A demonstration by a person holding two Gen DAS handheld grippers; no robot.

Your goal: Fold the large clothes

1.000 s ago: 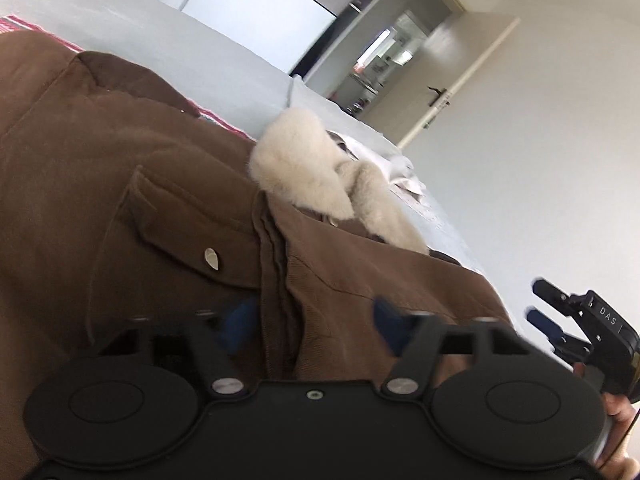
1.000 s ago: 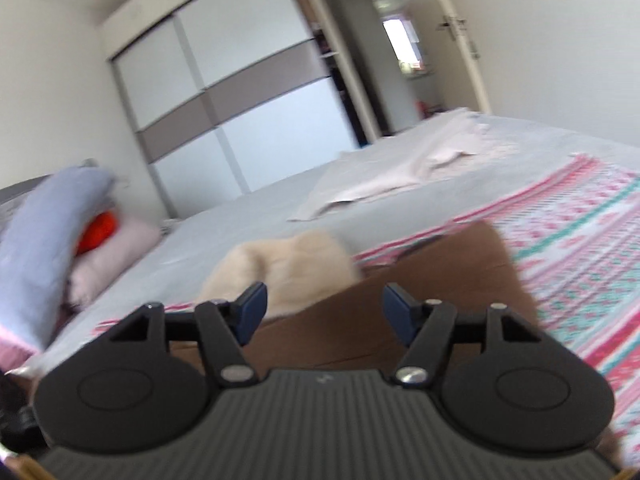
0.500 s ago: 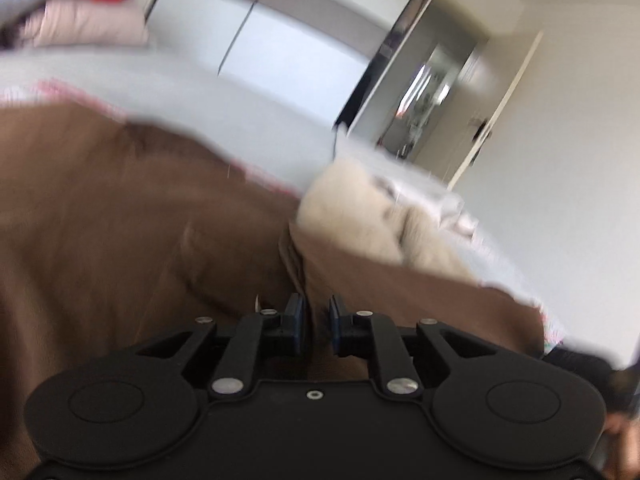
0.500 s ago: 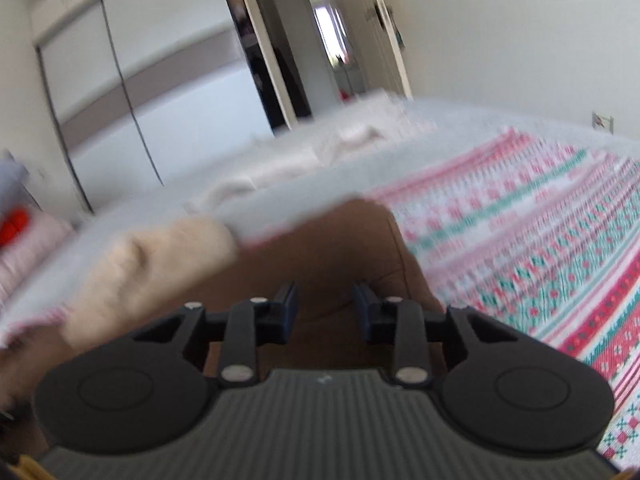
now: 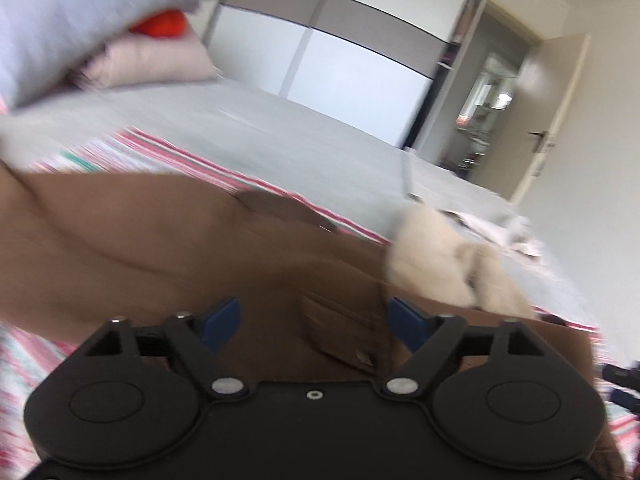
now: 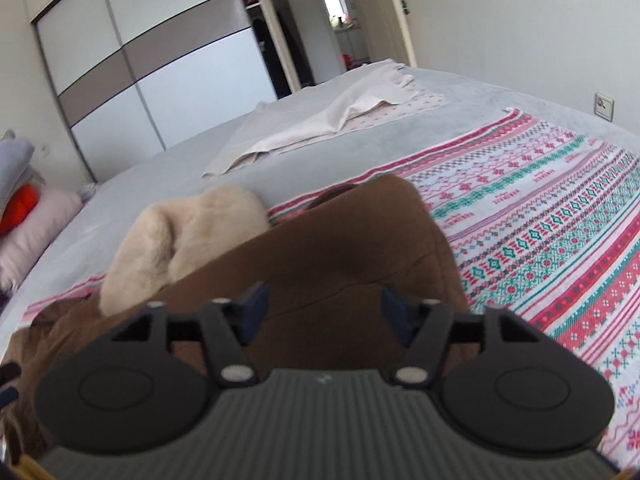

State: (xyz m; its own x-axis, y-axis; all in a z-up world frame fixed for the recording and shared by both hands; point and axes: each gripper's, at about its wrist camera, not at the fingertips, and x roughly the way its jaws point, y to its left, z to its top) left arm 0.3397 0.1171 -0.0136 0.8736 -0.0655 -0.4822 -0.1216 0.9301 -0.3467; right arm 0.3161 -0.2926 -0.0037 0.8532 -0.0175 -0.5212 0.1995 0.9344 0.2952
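A brown jacket (image 5: 160,248) with a cream fleece collar (image 5: 440,256) lies on a patterned blanket on the bed. It also shows in the right wrist view (image 6: 340,248), with the collar (image 6: 184,236) at its left. My left gripper (image 5: 314,316) is open and empty just above the jacket's front, near a buttoned pocket flap (image 5: 340,332). My right gripper (image 6: 324,310) is open and empty above the jacket's brown fabric. The right gripper's tip (image 5: 620,384) shows at the far right edge of the left wrist view.
A red, green and white patterned blanket (image 6: 540,232) lies under the jacket on a grey bed (image 6: 168,172). A pale cloth (image 6: 332,120) lies farther back on the bed. Pillows (image 5: 100,32) are stacked at the head. Wardrobe doors (image 6: 160,60) and an open door stand behind.
Both grippers were open, shut on the jacket half a second ago, and are now open again. Both views have swung; the left wrist view now shows the pillows.
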